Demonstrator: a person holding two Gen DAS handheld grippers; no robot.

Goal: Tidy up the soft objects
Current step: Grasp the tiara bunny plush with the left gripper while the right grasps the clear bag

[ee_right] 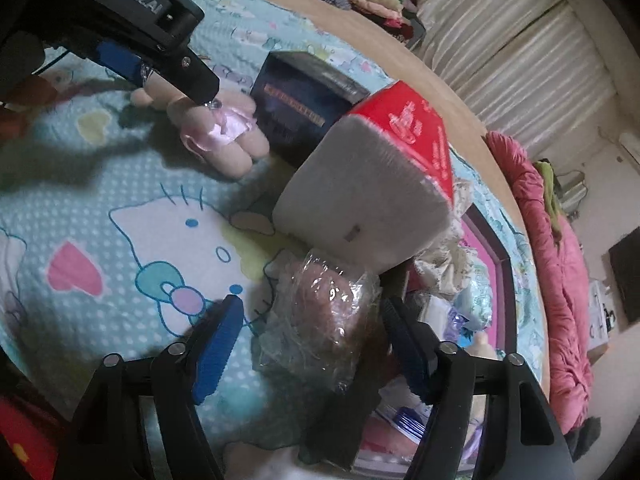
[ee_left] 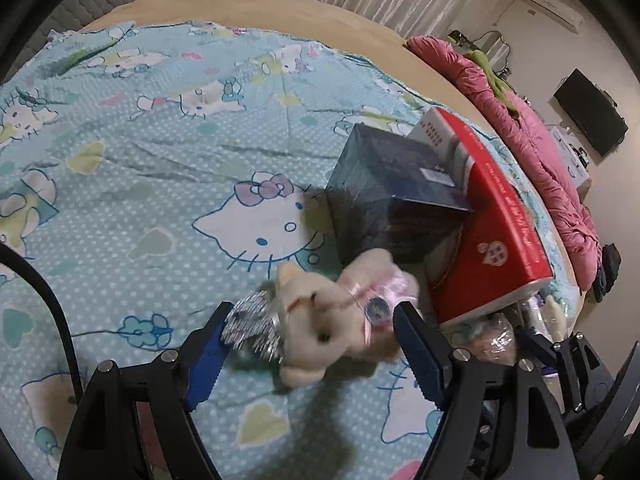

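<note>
While the left gripper (ee_left: 310, 340) hangs over the bed (ee_left: 280, 12), its blue-padded jaws stand spread on either side of a cream plush bear (ee_left: 320, 312) in a pink dress; the pads look just clear of it, though blur makes contact hard to judge. A silver tinsel tuft (ee_left: 252, 326) sticks out of the toy beside the left pad. The bear lies on a turquoise cat-print bedsheet (ee_left: 140, 152), just in front of a dark blue box (ee_left: 384, 184), and a red and white box (ee_left: 496, 240) stands against that one. Both boxes are closed, so their contents cannot be seen.

In the right wrist view, the right gripper (ee_right: 310, 332) is also spread, with a crinkled clear plastic bag (ee_right: 320, 312) between its jaws and a brownish soft thing inside the bag; whether the pads press on it cannot be told. Beyond the bag lies a purple-rimmed tray or box (ee_right: 490, 236) with a pink inside, crowded with soft items and packets too blurred to name. A pink quilt (ee_right: 568, 280) is bunched along the bed's far edge.
</note>
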